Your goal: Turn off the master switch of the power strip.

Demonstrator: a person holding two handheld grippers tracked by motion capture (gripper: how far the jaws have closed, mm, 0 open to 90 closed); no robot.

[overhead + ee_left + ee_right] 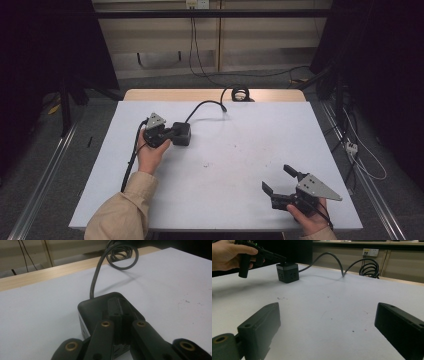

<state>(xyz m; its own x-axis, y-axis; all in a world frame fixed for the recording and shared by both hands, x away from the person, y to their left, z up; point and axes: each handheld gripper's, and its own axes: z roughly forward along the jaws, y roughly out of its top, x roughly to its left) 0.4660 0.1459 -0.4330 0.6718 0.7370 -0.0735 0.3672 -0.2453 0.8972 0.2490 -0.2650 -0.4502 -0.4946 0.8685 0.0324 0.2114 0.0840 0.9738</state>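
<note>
A dark cube-shaped power block [182, 133] is sitting on the white table [240, 150], left of centre, and serves as the landmark. The left gripper [167, 135] is resting over the block's top; in the left gripper view its jaws are pressed together above the block [110, 307], though whether they are touching its surface cannot be told. The left hand [150, 152] is holding that gripper just beside the block. The block's grey cable [206, 106] is arching away from it toward a coil [240, 93] at the table's far edge. Well apart from the block, toward the near right corner, the right gripper [280, 180] is hovering with its jaws spread wide. Small dark specks [353, 331] are lying on the table between block and right gripper.
</note>
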